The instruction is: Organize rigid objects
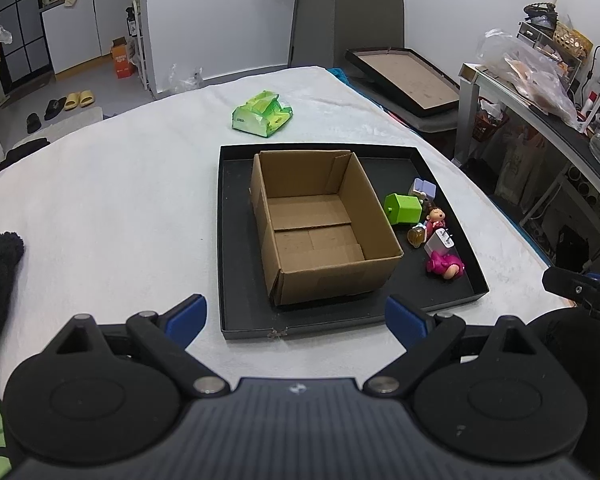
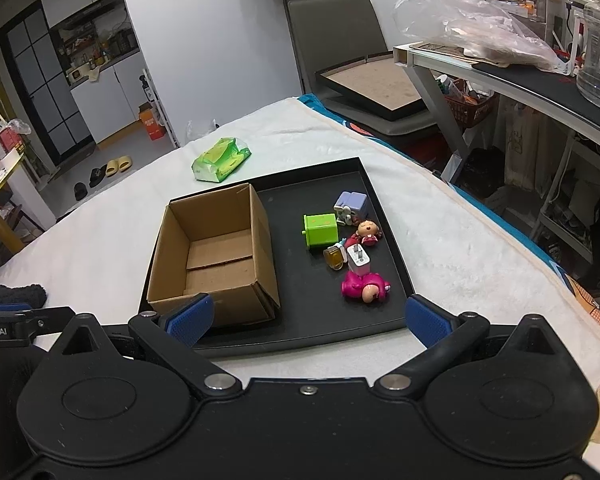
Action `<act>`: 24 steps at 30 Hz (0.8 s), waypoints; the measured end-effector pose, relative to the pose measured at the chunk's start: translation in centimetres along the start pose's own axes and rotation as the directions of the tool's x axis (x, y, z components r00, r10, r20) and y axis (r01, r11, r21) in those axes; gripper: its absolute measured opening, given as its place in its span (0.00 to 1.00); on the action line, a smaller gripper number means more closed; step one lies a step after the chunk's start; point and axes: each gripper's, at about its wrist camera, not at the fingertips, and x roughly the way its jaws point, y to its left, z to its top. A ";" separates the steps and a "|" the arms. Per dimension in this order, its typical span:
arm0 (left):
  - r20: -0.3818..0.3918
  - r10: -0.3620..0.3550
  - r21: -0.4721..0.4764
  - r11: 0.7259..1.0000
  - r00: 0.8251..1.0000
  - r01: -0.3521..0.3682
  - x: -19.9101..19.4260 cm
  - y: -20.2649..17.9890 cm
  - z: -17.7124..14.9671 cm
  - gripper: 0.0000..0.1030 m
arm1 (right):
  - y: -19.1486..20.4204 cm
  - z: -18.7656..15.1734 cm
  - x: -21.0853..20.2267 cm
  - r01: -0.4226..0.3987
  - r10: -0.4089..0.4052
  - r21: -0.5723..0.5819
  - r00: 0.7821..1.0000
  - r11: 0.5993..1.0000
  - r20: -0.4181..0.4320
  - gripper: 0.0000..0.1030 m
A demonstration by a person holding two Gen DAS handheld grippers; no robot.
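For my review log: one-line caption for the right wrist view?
Open right gripper faces a black tray holding an empty cardboard box beside small toys.

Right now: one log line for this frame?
left gripper: open, empty | right gripper: open, empty | cardboard box: empty, in black tray | small toys: beside box, untouched

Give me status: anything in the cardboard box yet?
Nothing done: the cardboard box is empty. Nothing in hand: left claw and right claw are both open. Left to move: green cube, purple block, doll, amber bottle, white charger, pink figure, all on the black tray.
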 end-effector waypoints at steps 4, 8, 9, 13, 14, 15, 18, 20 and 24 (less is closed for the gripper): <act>0.002 0.001 0.001 1.000 1.000 -0.001 0.0 0.1 0.0 0.92 | -0.1 0.1 0.0 0.000 0.000 -0.004 1.000 1.000 0.000 1.00; 0.002 0.001 0.001 1.000 1.000 -0.001 0.0 0.1 0.0 0.92 | 0.0 0.1 0.0 0.003 -0.003 -0.003 1.000 1.000 0.000 1.00; 0.001 0.001 0.001 1.000 1.000 -0.001 0.0 0.1 0.0 0.92 | -0.1 0.1 0.0 0.003 -0.003 -0.003 1.000 1.000 0.000 1.00; 0.002 0.001 0.001 1.000 1.000 -0.001 0.0 0.1 0.0 0.92 | -0.1 0.2 0.0 0.008 -0.008 -0.004 1.000 1.000 0.001 1.00; 0.002 0.001 0.001 1.000 1.000 -0.001 0.0 0.1 0.0 0.92 | -0.1 0.2 0.0 0.008 -0.008 -0.004 1.000 1.000 0.000 1.00; 0.002 0.002 0.001 1.000 1.000 -0.002 0.0 0.1 0.0 0.92 | 0.0 0.2 0.0 0.007 -0.007 -0.004 1.000 1.000 0.001 1.00; 0.001 0.003 0.001 1.000 1.000 -0.003 0.0 0.0 0.0 0.92 | 0.0 0.2 0.1 0.008 -0.008 -0.009 1.000 1.000 -0.001 1.00; 0.000 0.004 0.003 1.000 1.000 -0.004 -0.1 -0.1 -0.1 0.92 | -0.1 0.2 0.1 0.007 -0.007 -0.011 1.000 1.000 -0.002 1.00; 0.000 0.005 0.006 1.000 1.000 -0.005 -0.1 -0.1 -0.1 0.92 | -0.2 0.1 0.1 0.007 -0.007 -0.006 1.000 1.000 -0.003 1.00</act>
